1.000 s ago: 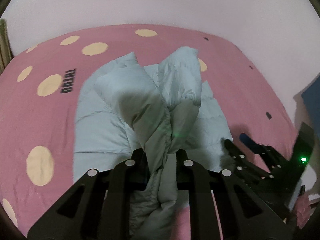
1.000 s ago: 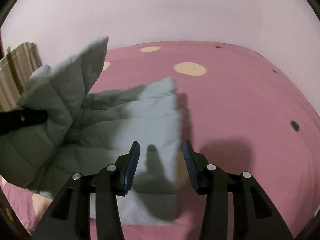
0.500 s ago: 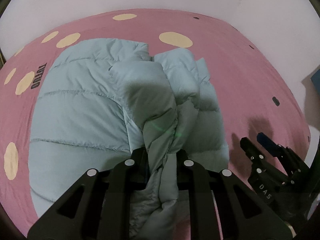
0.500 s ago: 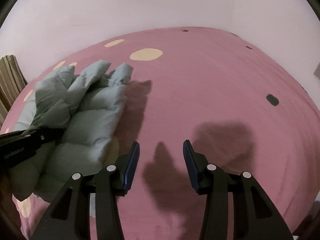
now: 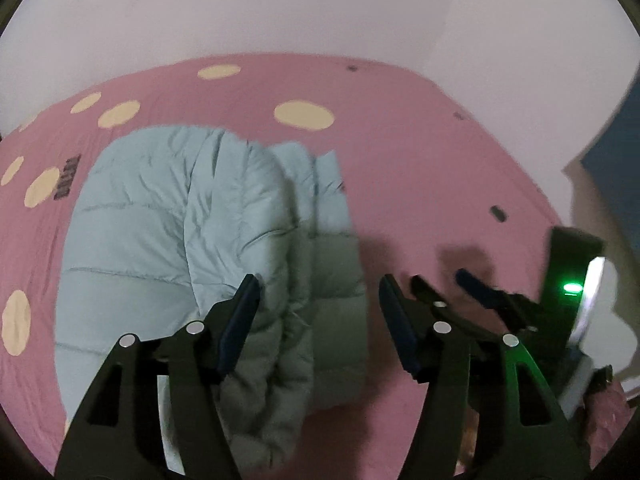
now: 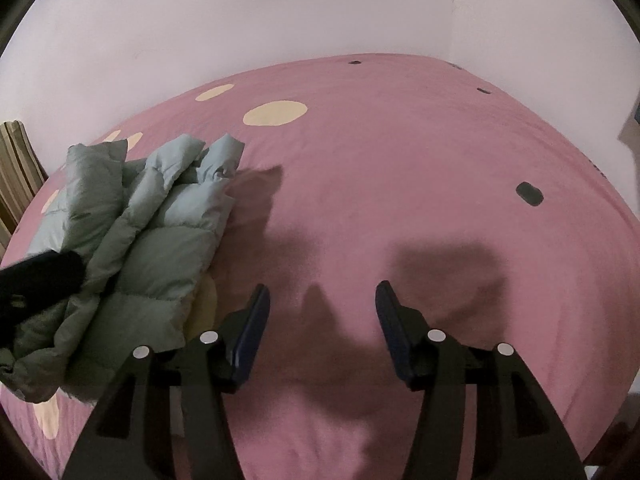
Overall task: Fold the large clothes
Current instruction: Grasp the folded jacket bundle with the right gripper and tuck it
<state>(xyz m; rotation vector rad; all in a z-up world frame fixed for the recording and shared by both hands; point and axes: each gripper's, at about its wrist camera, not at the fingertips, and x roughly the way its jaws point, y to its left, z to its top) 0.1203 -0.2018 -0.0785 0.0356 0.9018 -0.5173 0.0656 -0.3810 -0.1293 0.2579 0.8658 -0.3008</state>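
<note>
Jacket (image 5: 168,240) (pale, quilted) lies folded on bedspread (image 5: 420,168), both grippers' jaws opening.

Both wrist cameras look steeply down along their fingers at the bed (image 5: 420,152), from close above. The left view faces the jacket (image 5: 168,240); the right faces bare sheet. Both views share the jacket (image 6: 152,240).

Dim, slightly blurred fisheye views; soft shadows, light perhaps from behind.

My right gripper (image 6: 322,312), jaws opening and empty, hangs over the pink dotted bedsheet (image 6: 400,184), right of the pale-blue quilted puffer jacket (image 6: 160,240)
</note>
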